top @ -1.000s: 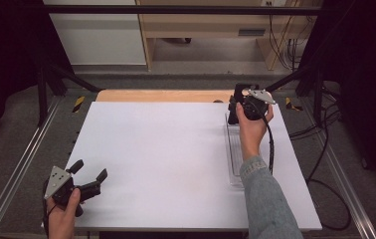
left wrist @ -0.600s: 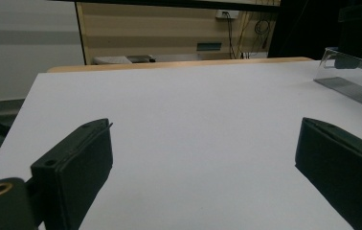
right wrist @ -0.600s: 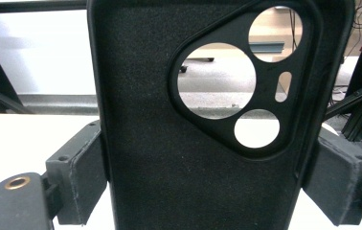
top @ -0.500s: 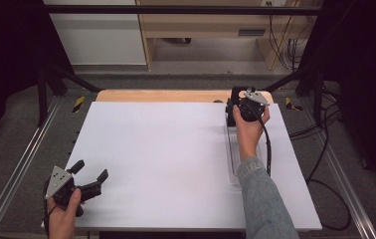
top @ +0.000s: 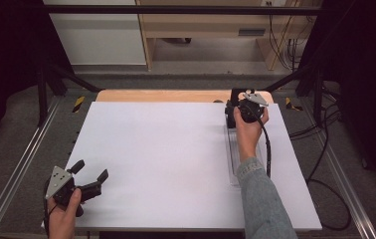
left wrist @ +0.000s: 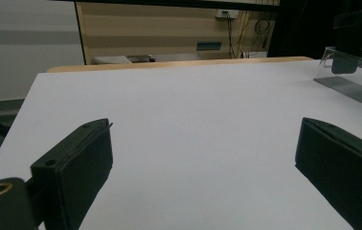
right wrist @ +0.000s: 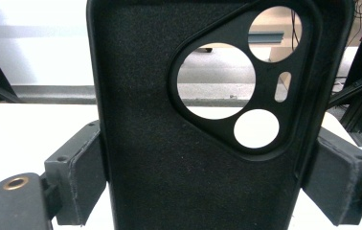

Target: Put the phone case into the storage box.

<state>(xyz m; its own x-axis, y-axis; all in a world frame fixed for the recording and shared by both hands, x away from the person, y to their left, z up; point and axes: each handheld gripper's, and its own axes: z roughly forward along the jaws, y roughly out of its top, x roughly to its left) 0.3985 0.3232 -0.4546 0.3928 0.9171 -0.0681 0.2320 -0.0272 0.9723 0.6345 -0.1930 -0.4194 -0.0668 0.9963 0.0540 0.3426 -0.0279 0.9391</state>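
Note:
A black phone case with round camera cutouts stands upright between the jaws of my right gripper, which is shut on its two long sides. In the high view the right gripper holds the phone case at the far right of the white table, over the far end of a clear plastic tray. My left gripper rests at the table's near left corner, open, with nothing between its jaws. In the left gripper view that gripper faces the bare tabletop.
The clear tray lies along the table's right side. A wooden strip runs along the far edge. Metal rails and black frame posts flank the table, and cables trail on the floor at the right.
The right hand has turned slightly with the phone case and shifted a little to the left. The left gripper has stayed in place.

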